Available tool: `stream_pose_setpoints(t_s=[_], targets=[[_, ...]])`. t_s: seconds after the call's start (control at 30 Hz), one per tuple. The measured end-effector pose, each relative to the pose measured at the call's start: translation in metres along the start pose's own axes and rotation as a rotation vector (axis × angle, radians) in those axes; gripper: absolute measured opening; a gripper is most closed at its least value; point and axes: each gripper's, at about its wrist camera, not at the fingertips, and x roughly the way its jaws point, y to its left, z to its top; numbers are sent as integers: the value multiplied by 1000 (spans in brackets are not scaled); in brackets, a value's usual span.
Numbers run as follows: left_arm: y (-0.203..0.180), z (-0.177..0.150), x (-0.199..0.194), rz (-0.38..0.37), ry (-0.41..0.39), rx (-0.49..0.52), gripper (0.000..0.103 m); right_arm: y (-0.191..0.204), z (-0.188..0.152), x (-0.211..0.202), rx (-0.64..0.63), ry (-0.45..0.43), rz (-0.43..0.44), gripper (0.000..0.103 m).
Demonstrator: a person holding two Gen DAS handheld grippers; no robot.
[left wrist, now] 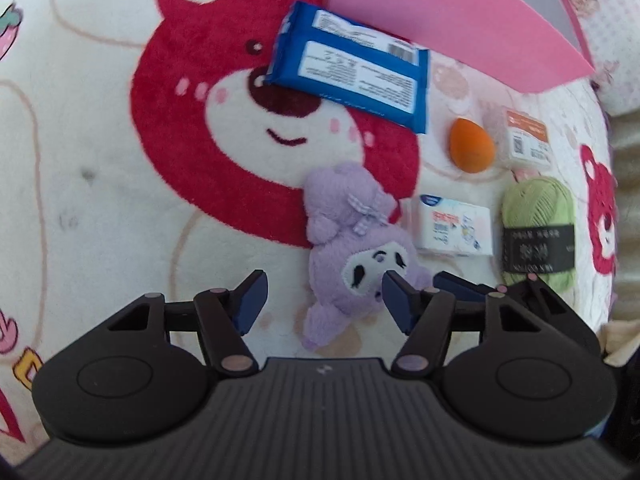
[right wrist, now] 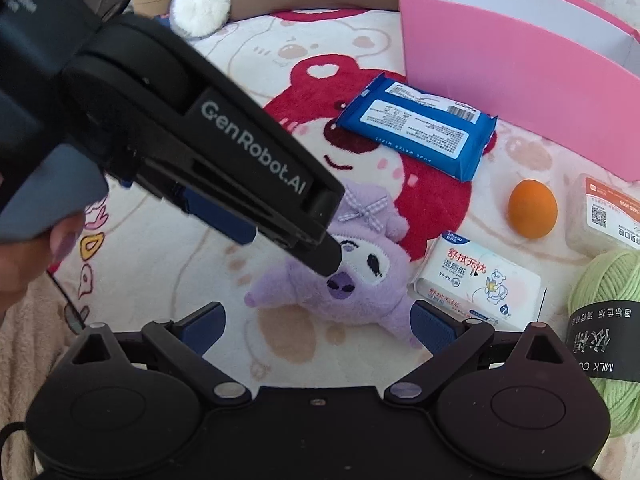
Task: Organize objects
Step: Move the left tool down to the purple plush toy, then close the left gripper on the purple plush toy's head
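A purple plush toy (left wrist: 352, 248) lies on its back on a bear-print blanket (left wrist: 120, 184). My left gripper (left wrist: 325, 296) points down over it and is open. Its right pad overlaps the plush's face, and the left pad stands apart from the plush. In the right wrist view, one of the left gripper's black fingers (right wrist: 256, 168) reaches down to the plush (right wrist: 360, 280), its tip at the face. My right gripper (right wrist: 320, 320) is open wide just in front of the plush, with nothing gripped. A pink box (right wrist: 520, 72) stands open behind.
On the blanket lie a blue wipes pack (right wrist: 420, 128), an orange egg-shaped sponge (right wrist: 532, 208), a small white wipes pack (right wrist: 476, 284), a green yarn ball (right wrist: 608, 320) and a clear box with an orange label (right wrist: 608, 212). A person's hand (right wrist: 24, 264) is at the left edge.
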Motion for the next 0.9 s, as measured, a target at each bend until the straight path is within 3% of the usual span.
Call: stream_pose_setpoints(t_s=[0.07,0.17,0.33,0.6,0.77,0.9], targets=[[-2,0,4,37,-7,4,62,-6,1,2,33,-2,19,100],[-1,1,8,-9,6,-20,58,-16,1,5,87,6,53,99],[-1,3,15,-87,55,-38,37,-19,-1,8,83,6,45,88],[-6,0,20,-57,65,-61,38,-19,0,18,59,20,7,89],[-10,-5,14,-13,20,-45,40,-28,1,26,97,36,4,94],[-4,-6,6,-32,-46,-91,38,-24,2,22,79,17,8,89]])
